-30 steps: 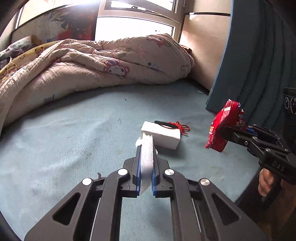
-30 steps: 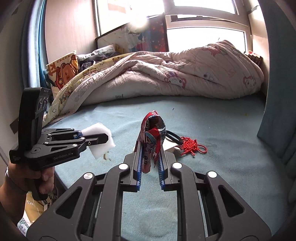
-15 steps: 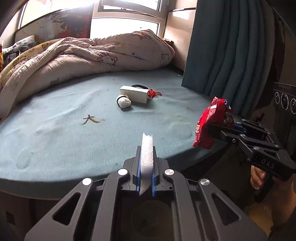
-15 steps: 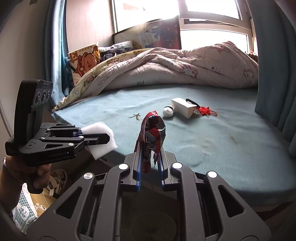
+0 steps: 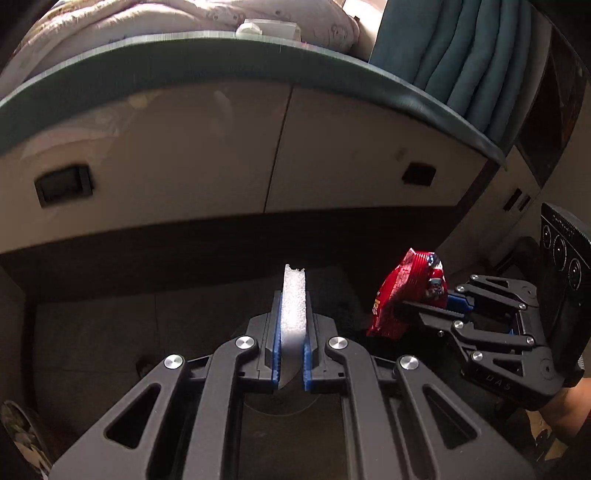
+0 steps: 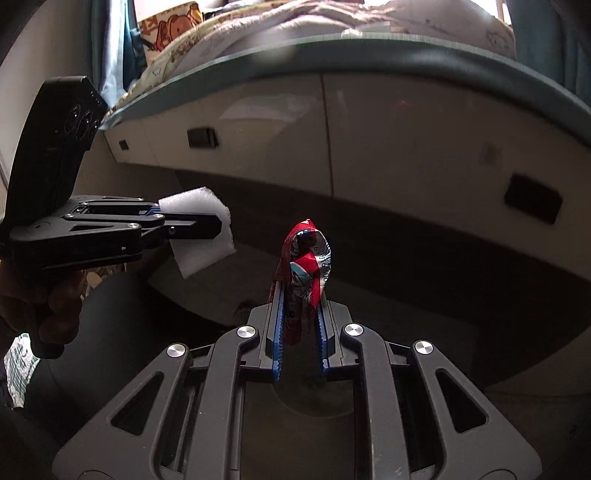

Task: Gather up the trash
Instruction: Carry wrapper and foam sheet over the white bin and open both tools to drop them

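My left gripper point(image 5: 293, 299) is shut on a flat white foam piece point(image 5: 293, 295), held edge-up between the blue pads; it also shows in the right wrist view point(image 6: 201, 230). My right gripper point(image 6: 300, 295) is shut on a crumpled red snack wrapper point(image 6: 304, 266), which also shows in the left wrist view point(image 5: 404, 299) to the right of the foam. Both grippers are held low, below the bed's edge, over the dark floor.
The bed base point(image 5: 184, 162) with two drawer fronts and dark recessed handles point(image 5: 62, 184) fills the view ahead. The teal mattress edge point(image 5: 258, 48) runs above. A teal curtain point(image 5: 461, 55) hangs at the right. A white box point(image 5: 267, 27) lies on the bed.
Both grippers have pulled back from the bed and dropped below the mattress edge, each still holding its item. The bed top has passed nearly out of sight.
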### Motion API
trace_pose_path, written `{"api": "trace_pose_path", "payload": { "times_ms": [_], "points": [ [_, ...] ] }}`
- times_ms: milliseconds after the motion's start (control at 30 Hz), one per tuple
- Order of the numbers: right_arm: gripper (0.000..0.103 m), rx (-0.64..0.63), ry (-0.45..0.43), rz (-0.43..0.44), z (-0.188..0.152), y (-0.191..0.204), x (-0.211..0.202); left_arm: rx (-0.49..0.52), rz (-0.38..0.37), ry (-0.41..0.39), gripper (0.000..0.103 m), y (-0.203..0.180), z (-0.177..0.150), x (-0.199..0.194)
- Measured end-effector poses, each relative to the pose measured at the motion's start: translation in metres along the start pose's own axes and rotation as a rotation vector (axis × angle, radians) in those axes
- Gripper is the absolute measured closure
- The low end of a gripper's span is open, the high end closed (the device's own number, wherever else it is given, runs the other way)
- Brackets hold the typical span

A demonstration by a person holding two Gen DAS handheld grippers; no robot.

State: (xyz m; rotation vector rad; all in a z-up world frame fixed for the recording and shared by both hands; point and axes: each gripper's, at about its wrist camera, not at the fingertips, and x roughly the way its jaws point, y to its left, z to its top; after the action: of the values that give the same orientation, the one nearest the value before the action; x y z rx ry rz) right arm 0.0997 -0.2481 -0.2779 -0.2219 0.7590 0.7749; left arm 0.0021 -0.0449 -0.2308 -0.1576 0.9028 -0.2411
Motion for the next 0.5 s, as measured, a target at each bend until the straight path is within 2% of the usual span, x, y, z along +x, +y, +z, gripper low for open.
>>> {"api": "trace_pose_path", "payload": {
  "times_ms": [167, 267, 400, 500],
  "points": [
    [0.089, 0.015, 0.079, -0.022, -0.039, -0.005, 0.034, -0.073, -0.014, 0.134, 0.096, 0.011, -0.042, 0.056],
    [0.089, 0.047, 0.095, -0.022, -0.040, -0.013, 0.043, -0.065, 0.016, 0.211, 0.096, 0.011, -0.061, 0.091],
    [0.089, 0.026, 0.085, -0.040, -0.040, -0.016, 0.052, -0.028, 0.031, 0.230, 0.096, 0.006, -0.076, 0.117],
    [0.089, 0.035, 0.112, -0.058, -0.038, -0.020, 0.061, 0.031, 0.088, 0.236, 0.096, 0.004, -0.094, 0.130]
  ]
}}
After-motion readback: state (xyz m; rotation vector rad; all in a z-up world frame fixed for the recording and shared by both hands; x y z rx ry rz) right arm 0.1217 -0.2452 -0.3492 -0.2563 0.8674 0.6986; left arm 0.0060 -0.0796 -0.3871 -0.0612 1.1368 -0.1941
